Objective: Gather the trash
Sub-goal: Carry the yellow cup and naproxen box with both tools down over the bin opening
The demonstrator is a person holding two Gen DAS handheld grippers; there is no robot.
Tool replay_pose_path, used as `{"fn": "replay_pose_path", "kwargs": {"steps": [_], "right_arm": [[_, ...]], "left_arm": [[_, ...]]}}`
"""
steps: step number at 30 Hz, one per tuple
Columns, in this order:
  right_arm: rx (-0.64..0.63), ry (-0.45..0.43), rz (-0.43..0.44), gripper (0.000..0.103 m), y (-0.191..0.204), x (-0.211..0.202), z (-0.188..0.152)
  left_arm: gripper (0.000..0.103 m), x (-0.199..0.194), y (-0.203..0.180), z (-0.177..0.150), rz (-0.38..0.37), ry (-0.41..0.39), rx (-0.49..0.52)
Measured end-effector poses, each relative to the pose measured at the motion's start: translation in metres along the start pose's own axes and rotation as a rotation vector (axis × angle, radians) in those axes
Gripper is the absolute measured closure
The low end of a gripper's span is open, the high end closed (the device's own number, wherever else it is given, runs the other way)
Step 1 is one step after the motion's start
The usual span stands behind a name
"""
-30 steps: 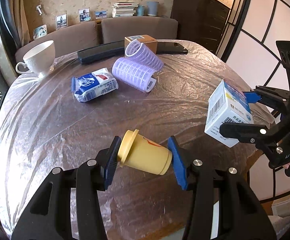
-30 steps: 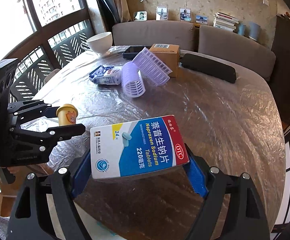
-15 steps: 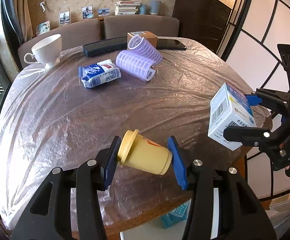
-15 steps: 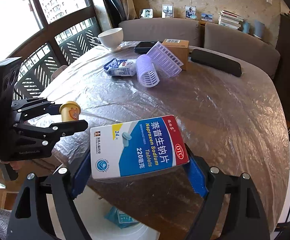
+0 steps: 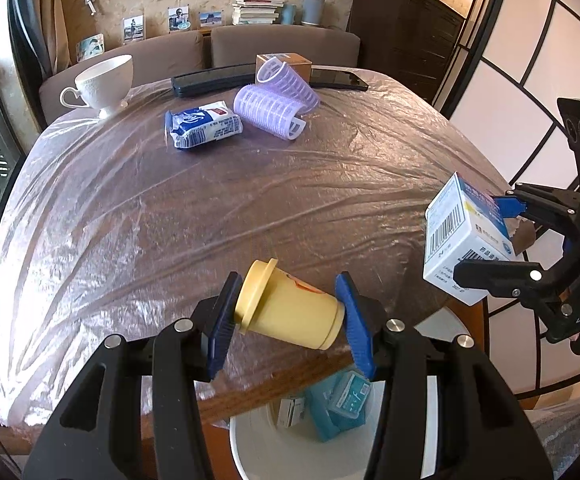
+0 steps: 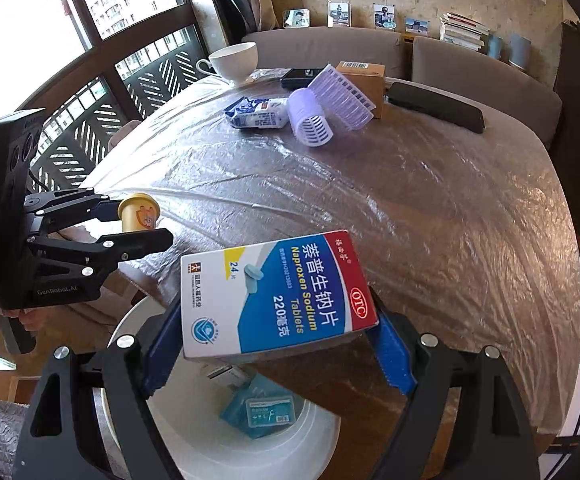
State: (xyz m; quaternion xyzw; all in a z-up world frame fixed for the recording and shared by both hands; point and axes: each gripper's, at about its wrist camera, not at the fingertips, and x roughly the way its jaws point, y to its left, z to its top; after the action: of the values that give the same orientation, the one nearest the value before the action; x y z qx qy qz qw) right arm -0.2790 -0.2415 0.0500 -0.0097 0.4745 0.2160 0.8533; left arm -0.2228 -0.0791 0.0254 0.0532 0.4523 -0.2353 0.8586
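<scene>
My left gripper [image 5: 286, 316] is shut on a small yellow cup [image 5: 288, 310], held sideways between the blue pads over the table's near edge. In the right wrist view the same cup [image 6: 138, 213] shows at far left in the left gripper [image 6: 134, 220]. My right gripper [image 6: 274, 344] is shut on a white, blue and red tablet box [image 6: 278, 300]; that box [image 5: 464, 236] appears at the right of the left view. Below both sits a white bin [image 6: 210, 440], with blue packets [image 6: 256, 412] inside. The bin's rim [image 5: 250, 456] also shows under the cup.
On the plastic-covered round table [image 5: 210, 208] lie a blue-white packet [image 5: 202, 128], two purple ribbed rollers [image 5: 272, 110], a brown carton [image 5: 284, 62], a white teacup [image 5: 106, 82] and a long black bar [image 5: 210, 78]. A sofa stands behind; windows at left.
Both grippers have drawn back from the table toward its near edge, still gripping the cup and the box. The white bin with blue packets has come into view beneath them.
</scene>
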Motion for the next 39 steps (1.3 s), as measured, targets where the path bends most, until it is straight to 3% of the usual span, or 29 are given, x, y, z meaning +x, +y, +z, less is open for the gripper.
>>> {"fn": "replay_pose_path", "kwargs": {"steps": [39], "right_arm": [[-0.005, 0.080, 0.060, 0.022, 0.027, -0.014, -0.054]], "left_arm": [[0.053, -0.018, -0.020, -0.045, -0.009, 0.064, -0.030]]}}
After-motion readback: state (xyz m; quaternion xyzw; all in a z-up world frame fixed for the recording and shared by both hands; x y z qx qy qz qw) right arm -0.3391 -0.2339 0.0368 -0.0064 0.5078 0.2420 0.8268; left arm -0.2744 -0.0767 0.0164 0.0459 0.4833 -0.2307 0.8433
